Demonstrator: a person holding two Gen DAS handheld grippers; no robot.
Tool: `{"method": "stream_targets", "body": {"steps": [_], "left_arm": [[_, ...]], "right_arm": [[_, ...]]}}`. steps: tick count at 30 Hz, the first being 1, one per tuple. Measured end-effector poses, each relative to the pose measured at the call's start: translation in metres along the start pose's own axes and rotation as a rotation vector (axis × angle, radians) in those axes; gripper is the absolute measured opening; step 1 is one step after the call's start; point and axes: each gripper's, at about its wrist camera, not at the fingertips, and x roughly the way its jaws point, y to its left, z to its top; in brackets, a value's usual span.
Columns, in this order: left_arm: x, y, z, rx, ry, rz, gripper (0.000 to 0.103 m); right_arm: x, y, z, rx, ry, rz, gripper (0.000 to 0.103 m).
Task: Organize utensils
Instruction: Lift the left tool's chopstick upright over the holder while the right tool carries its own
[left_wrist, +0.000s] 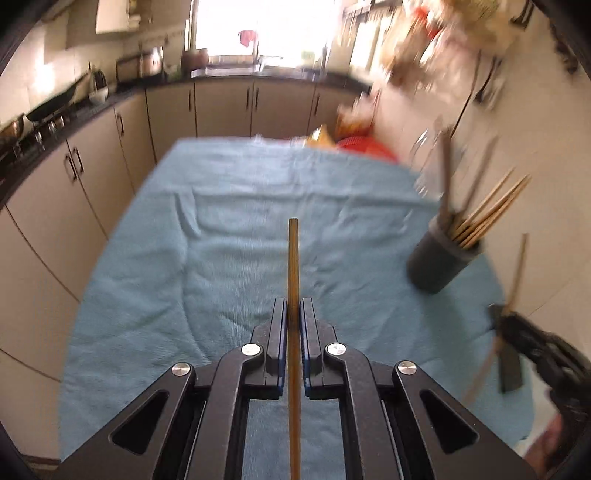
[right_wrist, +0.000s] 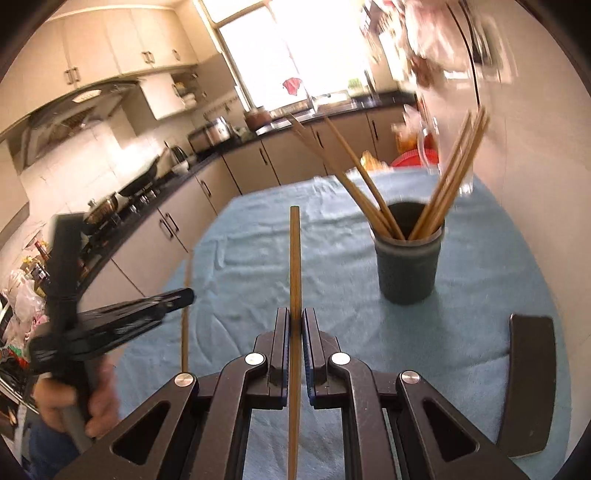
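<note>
My left gripper (left_wrist: 293, 302) is shut on a brown chopstick (left_wrist: 293, 254) that sticks straight out ahead, above the blue cloth (left_wrist: 207, 240). My right gripper (right_wrist: 294, 312) is likewise shut on a second chopstick (right_wrist: 294, 254). A dark round holder (right_wrist: 408, 266) with several chopsticks fanned out in it stands ahead and to the right of the right gripper. In the left wrist view the holder (left_wrist: 441, 258) is at the right edge, with the right gripper (left_wrist: 498, 314) blurred below it. The left gripper (right_wrist: 186, 294) and its chopstick (right_wrist: 185, 321) show at the left of the right wrist view.
A person's hand (right_wrist: 99, 398) grips the left tool's handle. A flat black curved object (right_wrist: 532, 384) lies on the cloth at the near right. A clear glass jug (right_wrist: 430, 147) and a red basket (right_wrist: 408, 159) stand behind the holder. Kitchen counters with pans (left_wrist: 55, 103) run along the left.
</note>
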Motion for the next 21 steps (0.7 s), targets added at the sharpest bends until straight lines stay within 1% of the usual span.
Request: {"method": "stream_targets", "body": {"steps": [2,6,13,21], "left_arm": [[-0.022,-0.001,-0.001,0.001,-0.047,-0.016,0.006],[-0.049,0.0,-0.005,0.0,-0.1,-0.036,0.006],[-0.064,-0.007,-0.01,0.004,-0.123,-0.056,0.006],[-0.071,-0.011,-0.014,0.008,-0.133,-0.052,0.006]], "right_arm": [[-0.008,0.008,-0.001,-0.021,-0.031,-0.004,0.008],[-0.019,0.019,-0.003,-0.048,-0.072,0.001,0.008],[-0.03,0.019,-0.003,-0.045,-0.096,-0.008,0.008],[-0.036,0.016,-0.007,-0.03,-0.101,-0.019,0.008]]}}
